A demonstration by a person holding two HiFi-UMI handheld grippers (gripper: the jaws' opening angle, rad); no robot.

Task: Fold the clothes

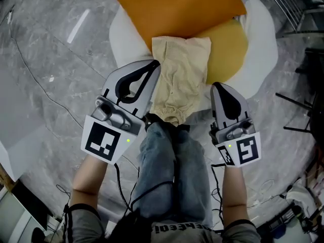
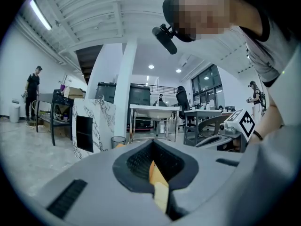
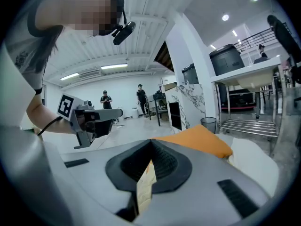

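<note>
Garment (image 1: 179,70) hangs between the two grippers. One edge is pinched in the clenched left gripper (image 1: 152,67) and another in the clenched right gripper (image 1: 216,87). It looks light, limp and quick to sag or bunch, so I judge opposite corners of one edge, held taut, the best hold.

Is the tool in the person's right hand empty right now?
No, the right gripper view shows beige cloth pinched between the closed fingers of the right gripper.
</note>
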